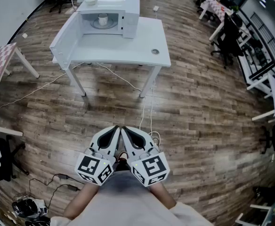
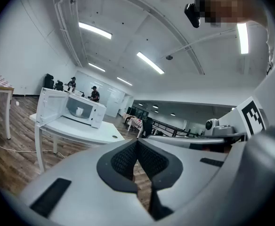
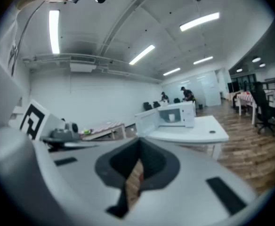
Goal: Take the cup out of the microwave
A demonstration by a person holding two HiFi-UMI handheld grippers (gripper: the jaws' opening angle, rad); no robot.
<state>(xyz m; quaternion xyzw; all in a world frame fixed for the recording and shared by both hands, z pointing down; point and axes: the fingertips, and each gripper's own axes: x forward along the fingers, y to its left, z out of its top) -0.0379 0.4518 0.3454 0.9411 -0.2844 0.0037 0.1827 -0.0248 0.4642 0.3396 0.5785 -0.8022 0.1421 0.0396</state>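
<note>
Microwave (image 1: 130,13): white, far-left part of the table, front facing you. Its door (image 1: 64,41) is swung wide open to the left.
Cup (image 1: 102,19): white, upright, inside the microwave's open cavity. Well apart from both your tongs.
L tongs (image 1: 113,134): low, close to your body. Jaws pressed together, nothing btwn them.
R tongs (image 1: 128,135): just beside the L pair, noses close together. Jaws pressed together too, empty.
Table (image 1: 149,46): white, right half bare.
Cable (image 1: 146,102): white, hangs off the table's front-right leg area to the wood floor.
</note>
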